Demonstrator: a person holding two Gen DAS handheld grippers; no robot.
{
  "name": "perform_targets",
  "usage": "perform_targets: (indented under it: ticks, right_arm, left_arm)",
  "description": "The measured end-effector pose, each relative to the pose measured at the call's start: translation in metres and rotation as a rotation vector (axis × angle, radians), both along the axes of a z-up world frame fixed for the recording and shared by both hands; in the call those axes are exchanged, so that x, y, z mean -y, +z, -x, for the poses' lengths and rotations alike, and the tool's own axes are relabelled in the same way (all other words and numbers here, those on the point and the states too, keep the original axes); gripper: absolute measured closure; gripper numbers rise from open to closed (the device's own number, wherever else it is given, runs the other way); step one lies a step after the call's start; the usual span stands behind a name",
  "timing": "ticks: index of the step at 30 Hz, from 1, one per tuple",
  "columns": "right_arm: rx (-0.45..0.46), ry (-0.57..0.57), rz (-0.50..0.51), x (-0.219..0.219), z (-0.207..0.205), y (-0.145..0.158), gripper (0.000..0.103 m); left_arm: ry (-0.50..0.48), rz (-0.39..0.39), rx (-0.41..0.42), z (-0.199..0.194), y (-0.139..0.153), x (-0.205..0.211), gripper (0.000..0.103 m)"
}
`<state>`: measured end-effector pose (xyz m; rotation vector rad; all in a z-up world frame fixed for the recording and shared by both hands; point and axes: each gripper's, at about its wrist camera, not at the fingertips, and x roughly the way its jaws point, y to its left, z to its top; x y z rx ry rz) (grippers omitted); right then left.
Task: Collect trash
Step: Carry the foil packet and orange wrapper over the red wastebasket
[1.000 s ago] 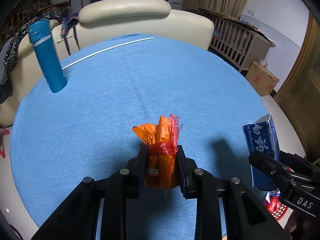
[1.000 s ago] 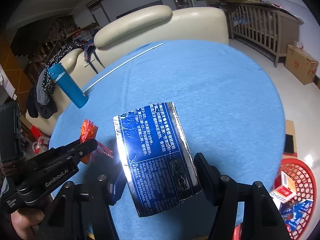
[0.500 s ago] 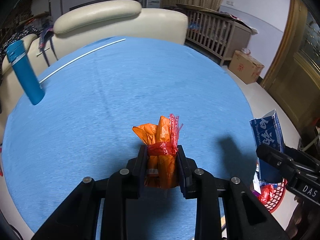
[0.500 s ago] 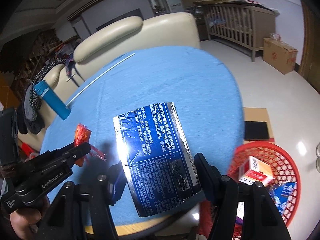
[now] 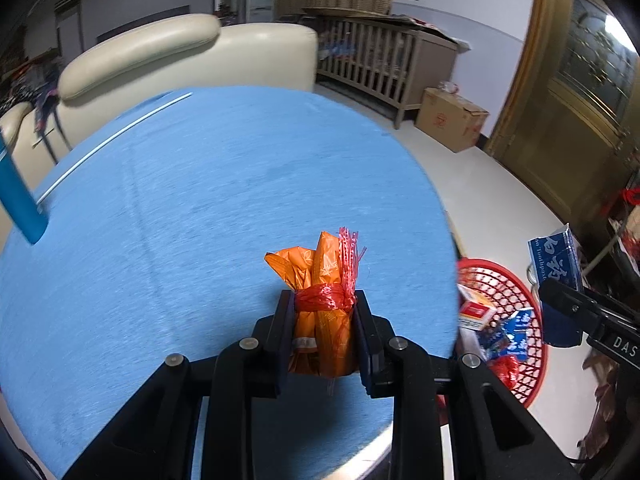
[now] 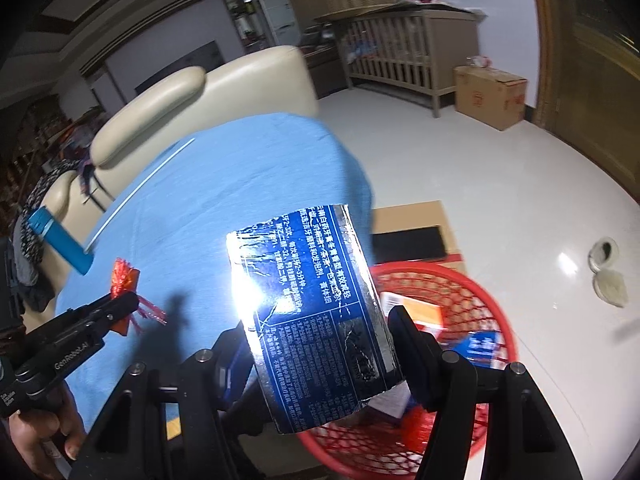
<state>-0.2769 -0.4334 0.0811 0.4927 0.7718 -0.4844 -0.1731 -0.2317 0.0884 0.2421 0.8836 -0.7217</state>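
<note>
Red basket (image 6: 472, 280), lower right, already holds some trash. Left gripper (image 5: 322, 336) clamped on orange wrapper (image 5: 320, 280); right gripper (image 6: 320, 344) clamped on blue carton (image 6: 312, 312). Both undropped.

Home living room: cream leather sofa (image 5: 188, 56) sat behind the round blue-clothed counter (image 5: 208, 208), wooden crib (image 5: 376, 60) stood by the wall, cardboard box (image 5: 452, 120) and red basket (image 6: 492, 312) on tiled floor (image 6: 500, 184).
</note>
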Motion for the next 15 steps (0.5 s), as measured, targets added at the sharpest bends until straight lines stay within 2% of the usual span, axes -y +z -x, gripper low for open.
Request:
perform_targets:
  ticks: [15]
  right_arm:
    - [-0.065, -0.131, -0.046, 0.041, 0.058, -0.03, 0.037]
  left_arm:
    - [-0.166, -0.04, 0.011, 0.044, -0.002, 0.062, 0.074]
